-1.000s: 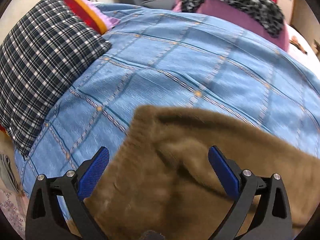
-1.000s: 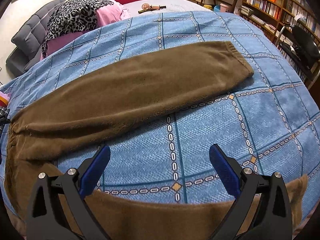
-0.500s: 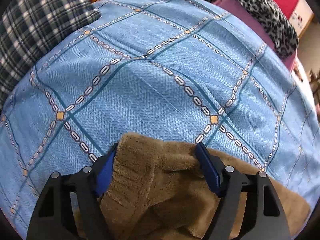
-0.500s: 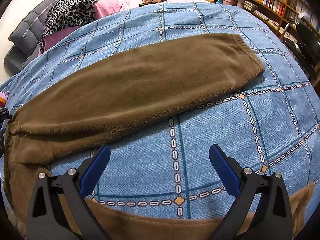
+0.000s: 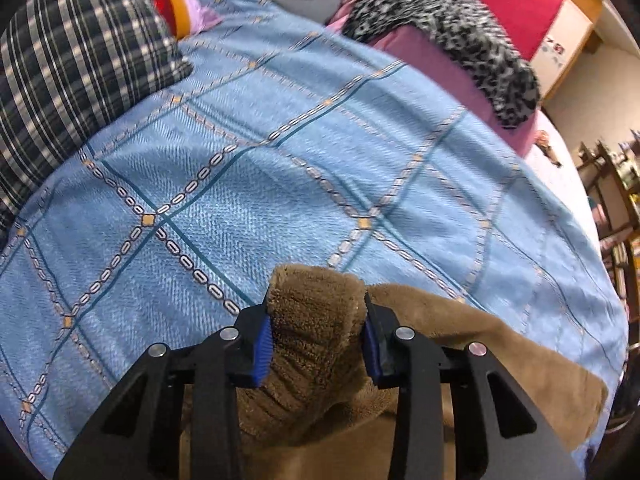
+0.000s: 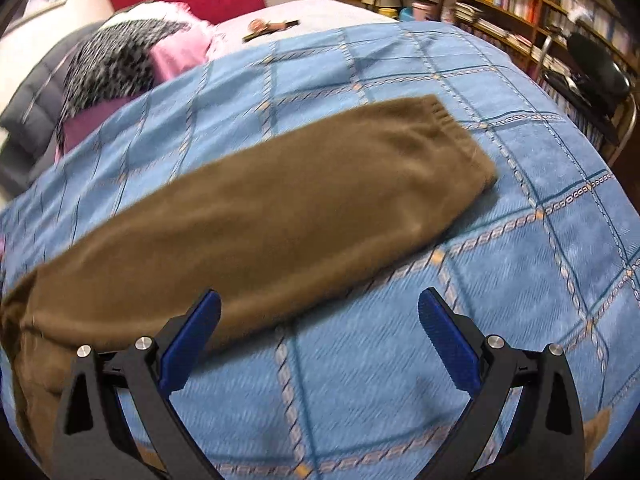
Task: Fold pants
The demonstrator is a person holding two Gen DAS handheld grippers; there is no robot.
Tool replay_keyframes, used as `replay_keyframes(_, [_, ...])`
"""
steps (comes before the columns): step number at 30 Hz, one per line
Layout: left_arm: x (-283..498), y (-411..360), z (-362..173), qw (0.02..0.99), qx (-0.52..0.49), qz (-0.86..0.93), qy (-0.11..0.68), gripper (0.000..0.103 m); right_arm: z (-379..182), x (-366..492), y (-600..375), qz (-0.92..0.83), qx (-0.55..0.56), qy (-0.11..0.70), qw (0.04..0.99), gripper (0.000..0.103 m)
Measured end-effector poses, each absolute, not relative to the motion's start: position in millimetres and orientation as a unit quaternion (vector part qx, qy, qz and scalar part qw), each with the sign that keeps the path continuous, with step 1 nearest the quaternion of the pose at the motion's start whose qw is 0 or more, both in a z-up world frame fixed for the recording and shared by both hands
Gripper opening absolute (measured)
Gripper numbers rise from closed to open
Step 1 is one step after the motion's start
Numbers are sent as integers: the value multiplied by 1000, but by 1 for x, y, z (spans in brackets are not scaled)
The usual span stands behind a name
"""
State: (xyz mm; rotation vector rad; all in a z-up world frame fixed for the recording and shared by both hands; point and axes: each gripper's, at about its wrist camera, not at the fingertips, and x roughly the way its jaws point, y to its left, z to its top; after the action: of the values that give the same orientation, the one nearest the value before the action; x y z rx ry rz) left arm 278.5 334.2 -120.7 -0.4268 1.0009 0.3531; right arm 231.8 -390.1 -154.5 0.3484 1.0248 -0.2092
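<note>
Pants point(image 6: 256, 220), brown fleece, lie spread on the blue bedcover point(image 5: 280, 160). Your left gripper point(image 5: 316, 344) has just closed, pinching the ribbed waistband; your right gripper point(image 6: 320, 344) gapes wide and empty. Soft, limp, light fabric: grip hems or cuffs.

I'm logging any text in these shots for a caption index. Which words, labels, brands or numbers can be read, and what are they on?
None can be read.
Book spines on the bookshelves: too small and blurred.
Marks on the pale panel beside the red headboard: too small to read.
Brown pants, blue bedspread, plaid pillow: no text.
</note>
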Motion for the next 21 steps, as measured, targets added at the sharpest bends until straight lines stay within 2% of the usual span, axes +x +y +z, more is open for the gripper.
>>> replay_keyframes(12, [250,334,-81,856,-205,157,448,36,-161,340,-519,-131,309,488,805,100])
replay_keyframes(21, [197,334,-67,866,-226,139,423,36,-185,388,-541,-156,357,510,767,100])
